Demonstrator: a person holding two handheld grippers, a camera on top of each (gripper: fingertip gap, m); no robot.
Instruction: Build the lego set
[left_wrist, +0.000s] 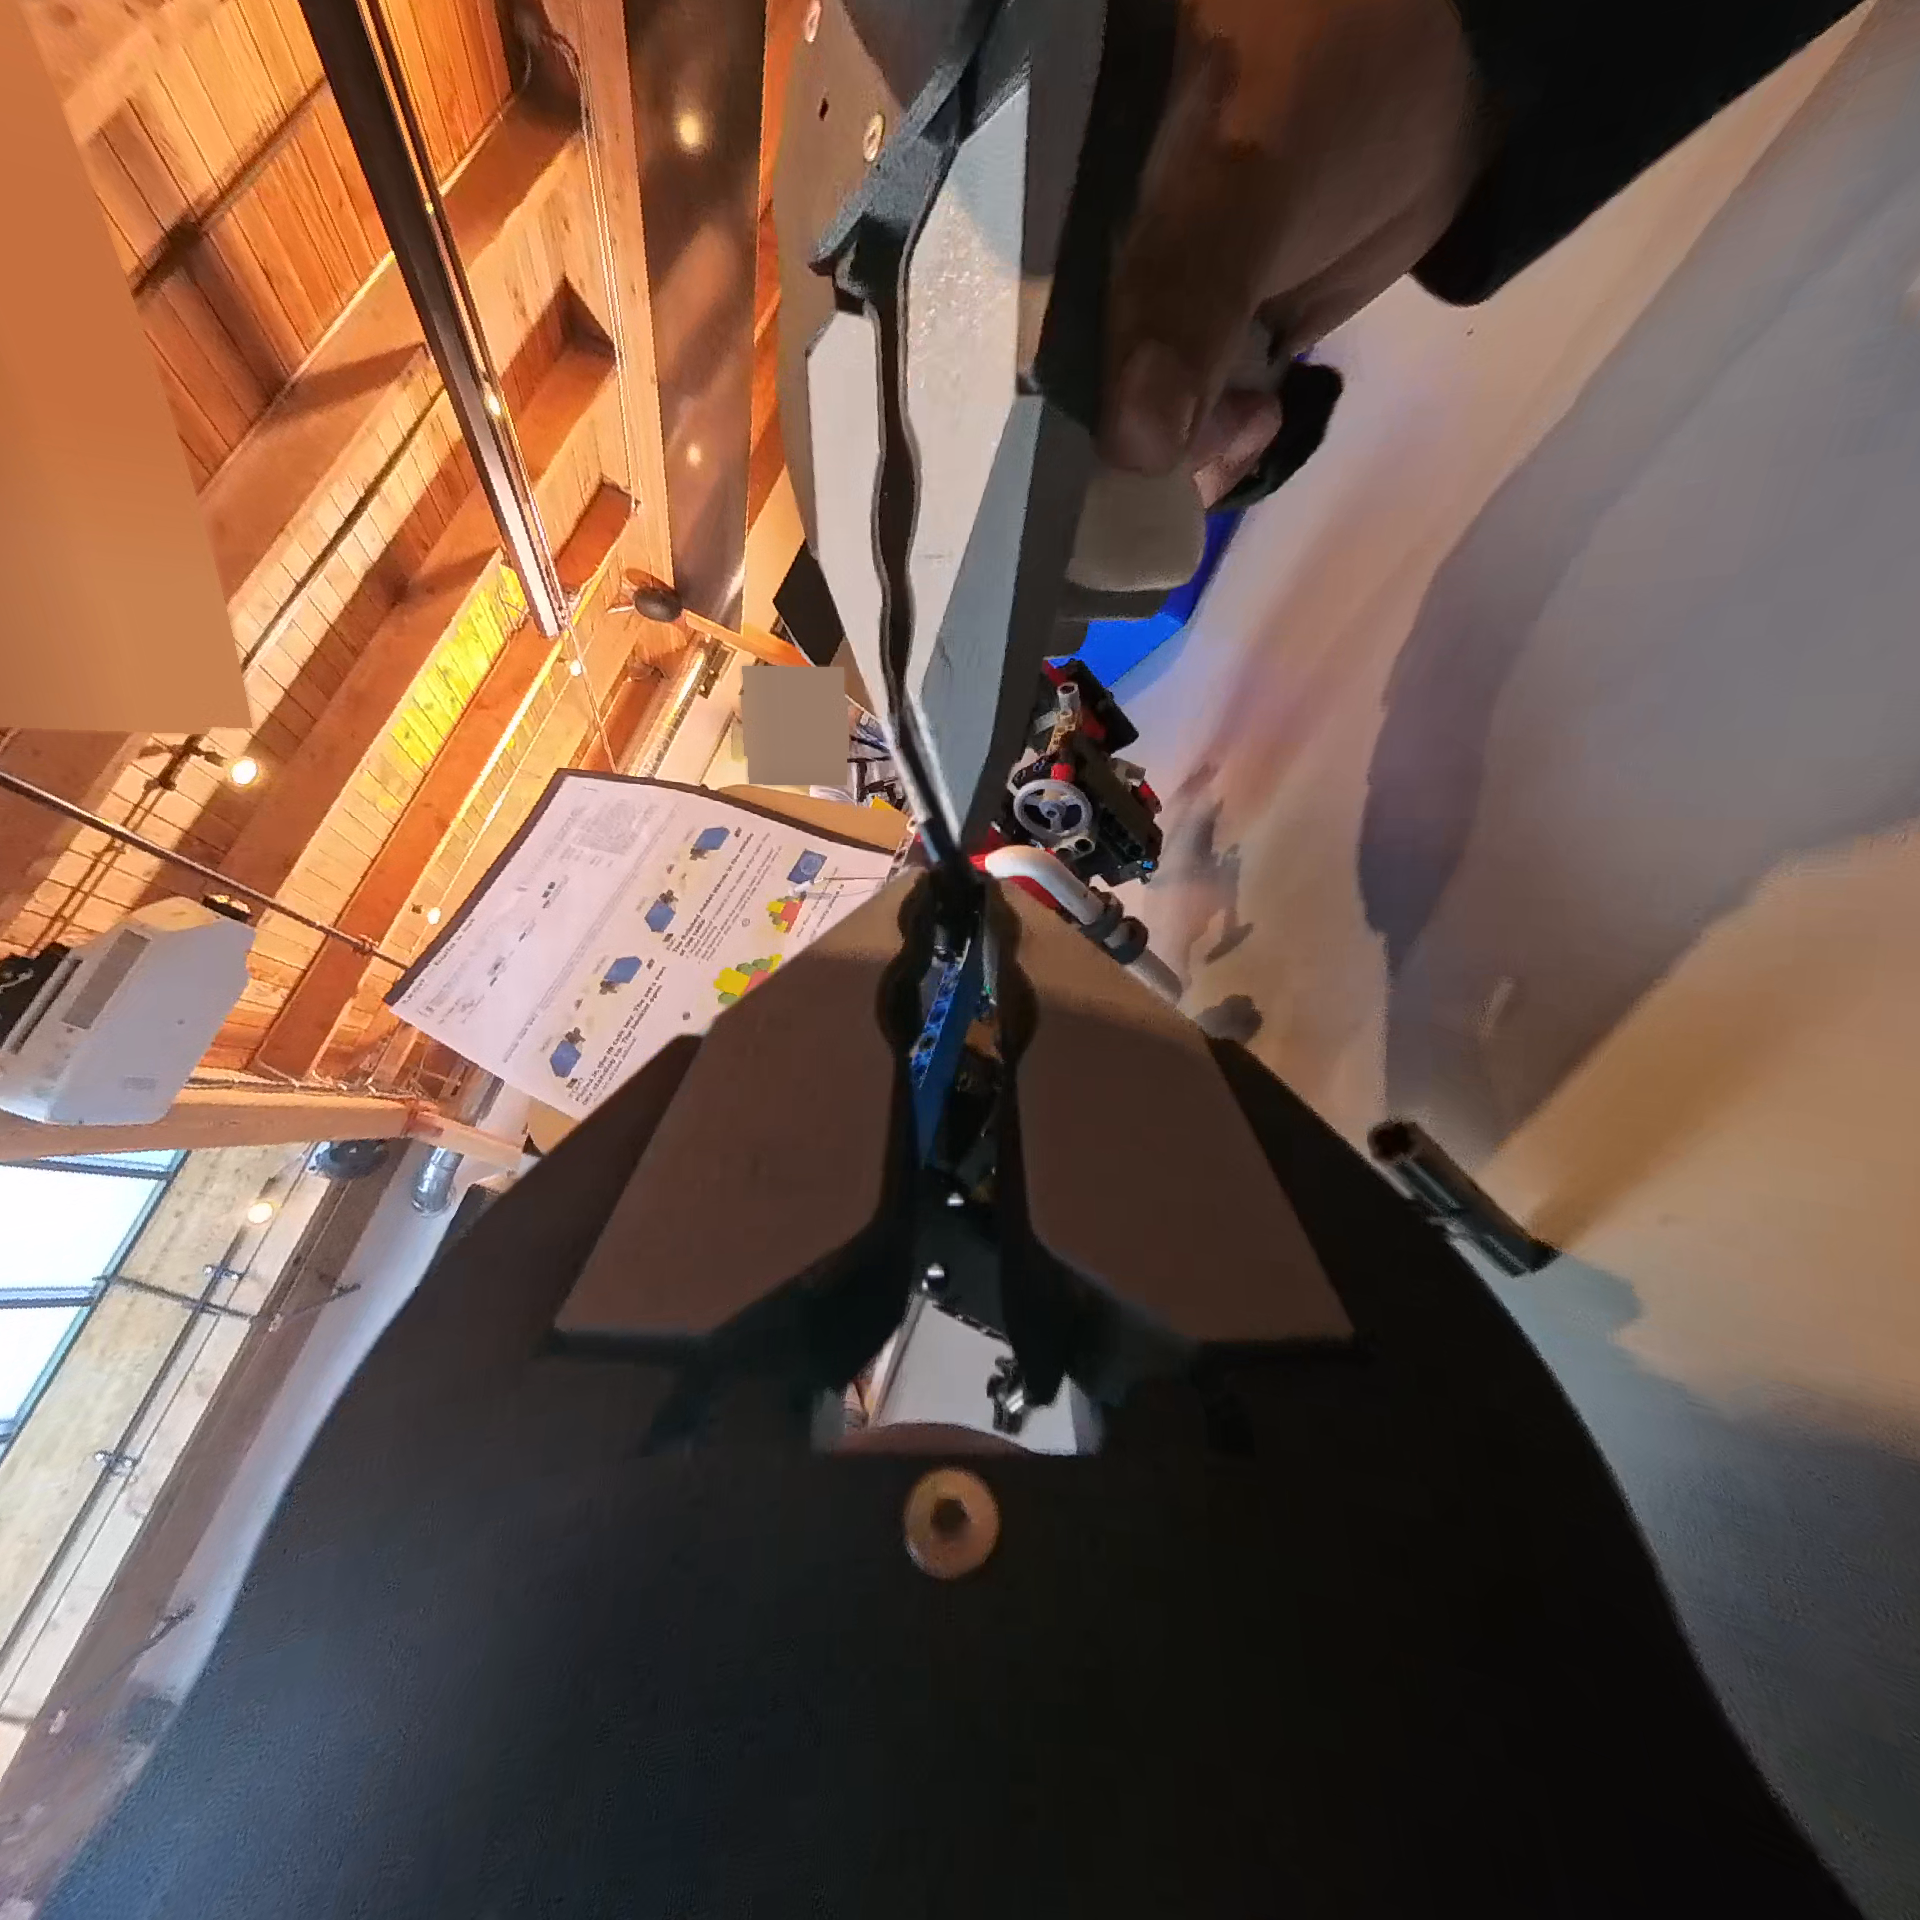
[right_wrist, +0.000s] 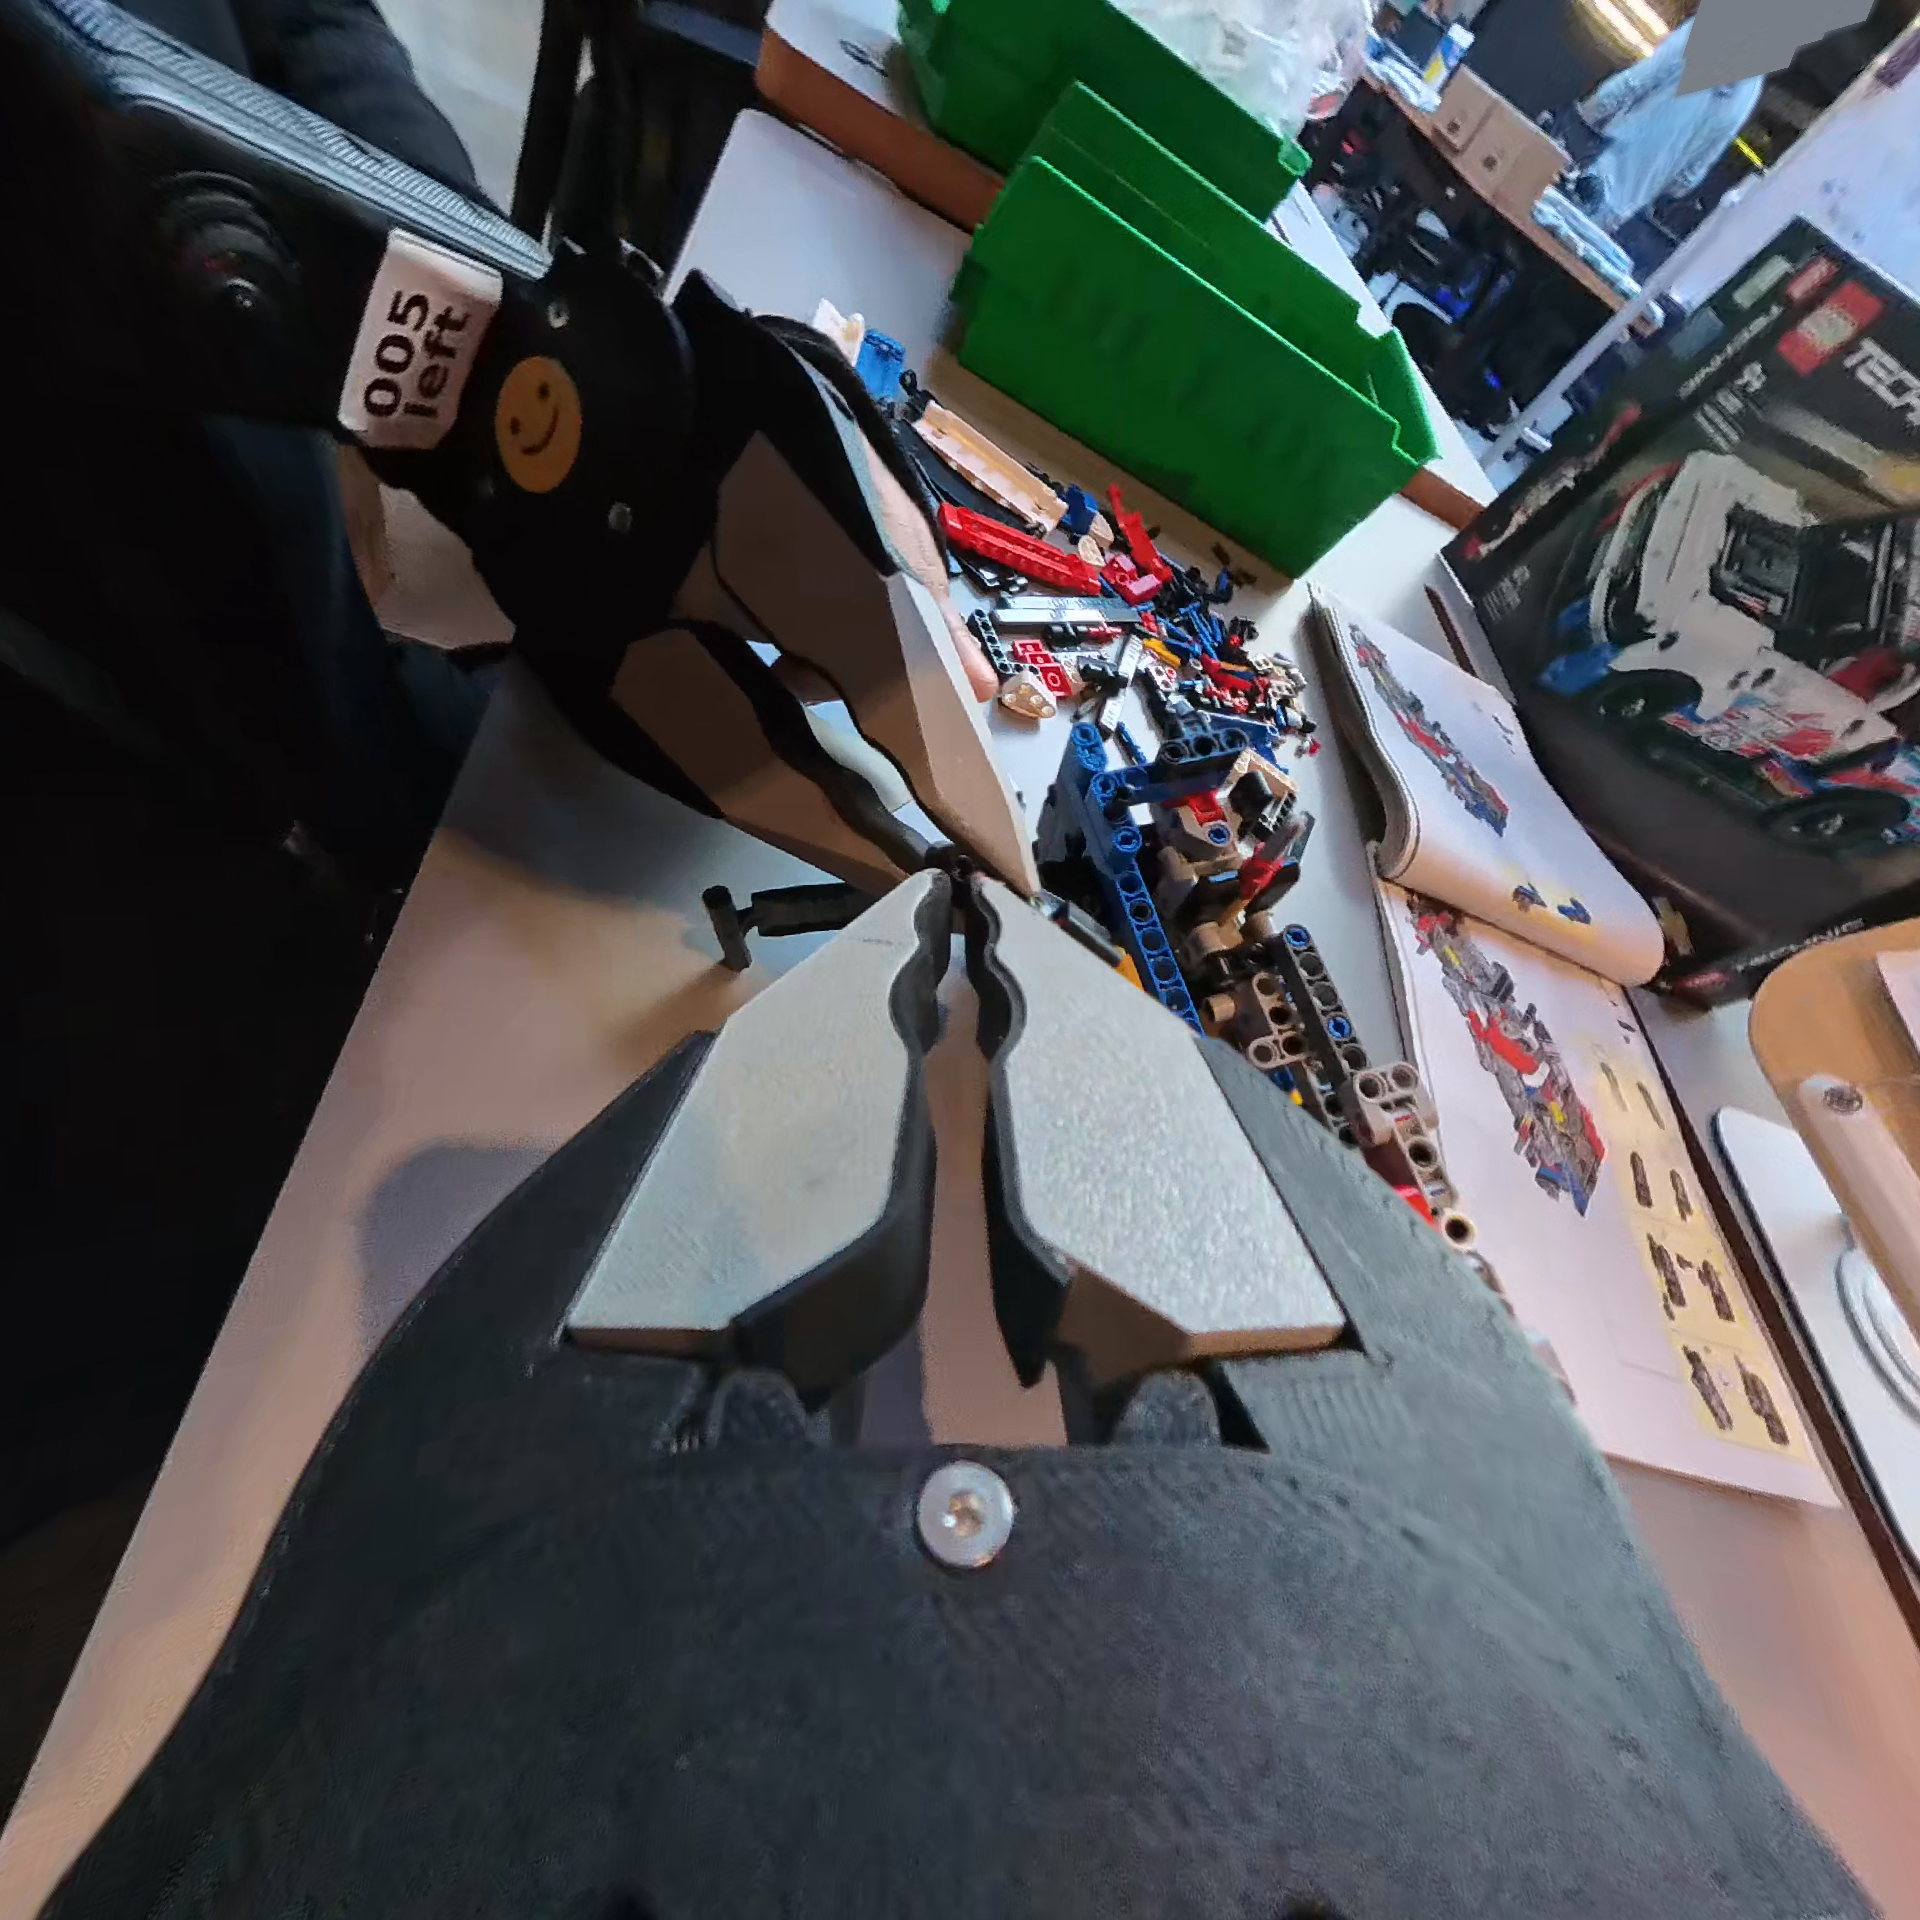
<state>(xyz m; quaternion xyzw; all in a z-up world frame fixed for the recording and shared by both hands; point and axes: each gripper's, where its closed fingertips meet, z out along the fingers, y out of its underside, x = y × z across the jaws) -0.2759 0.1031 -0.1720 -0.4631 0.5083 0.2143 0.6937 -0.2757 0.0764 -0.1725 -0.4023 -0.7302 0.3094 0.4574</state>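
The partly built lego model (right_wrist: 1174, 831) has a blue beam frame with black, tan and red parts and hangs over the white table (right_wrist: 520, 987). My left gripper (left_wrist: 951, 925) is shut on the model's blue beam (left_wrist: 940, 1029). It reaches in from the upper left of the right wrist view (right_wrist: 790, 623). My right gripper (right_wrist: 961, 883) is shut, its tips against the model's end beside the left gripper's tips. I cannot tell whether it pinches a small piece. In the left wrist view it comes down from above (left_wrist: 940, 868), with a grey wheel and a white tube of the model (left_wrist: 1081, 810) behind it.
Loose lego pieces (right_wrist: 1143, 613) lie behind the model. Green bins (right_wrist: 1174, 343) stand at the back. An open instruction booklet (right_wrist: 1496, 831) and the set's box (right_wrist: 1714, 582) are on the right. A black axle piece (right_wrist: 769, 914) lies on the table near the tips. Less than 4 cm separates the two grippers' tips.
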